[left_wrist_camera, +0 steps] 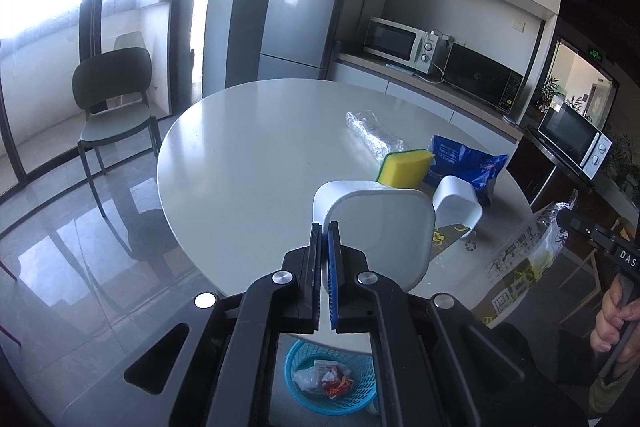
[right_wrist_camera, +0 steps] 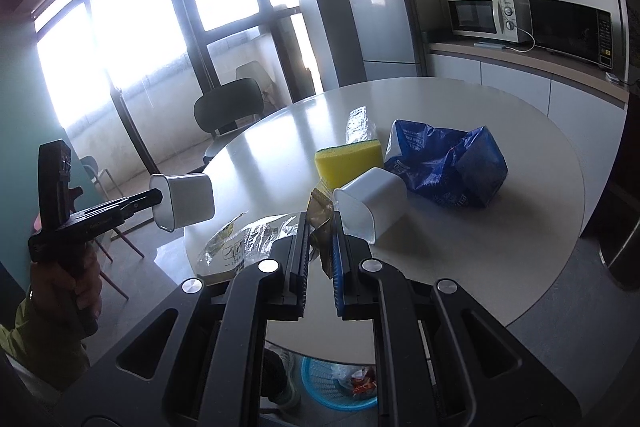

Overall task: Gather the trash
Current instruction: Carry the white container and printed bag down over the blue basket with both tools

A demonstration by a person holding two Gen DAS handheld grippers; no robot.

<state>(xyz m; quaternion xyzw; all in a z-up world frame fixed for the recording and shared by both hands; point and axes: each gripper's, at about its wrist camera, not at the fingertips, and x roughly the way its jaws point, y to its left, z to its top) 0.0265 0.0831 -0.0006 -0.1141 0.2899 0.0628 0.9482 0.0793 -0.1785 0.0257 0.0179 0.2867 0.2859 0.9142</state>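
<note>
My left gripper (left_wrist_camera: 325,227) is shut on the rim of a white plastic cup (left_wrist_camera: 380,227) and holds it tilted above the near edge of the round table (left_wrist_camera: 248,155). The right wrist view shows that cup (right_wrist_camera: 184,201) in the air at the left. My right gripper (right_wrist_camera: 320,223) is shut on a crumpled clear wrapper (right_wrist_camera: 248,239) with yellow and brown print, and the wrapper (left_wrist_camera: 528,247) hangs off the table's edge. A blue trash basket (left_wrist_camera: 332,375) with wrappers inside stands on the floor below both grippers.
On the table a second white cup (right_wrist_camera: 372,203) lies on its side beside a yellow sponge (right_wrist_camera: 348,163), a crumpled blue bag (right_wrist_camera: 444,163) and a clear wrapper (right_wrist_camera: 358,125). A dark chair (left_wrist_camera: 114,99) stands by the window. Fridge and microwaves line the back.
</note>
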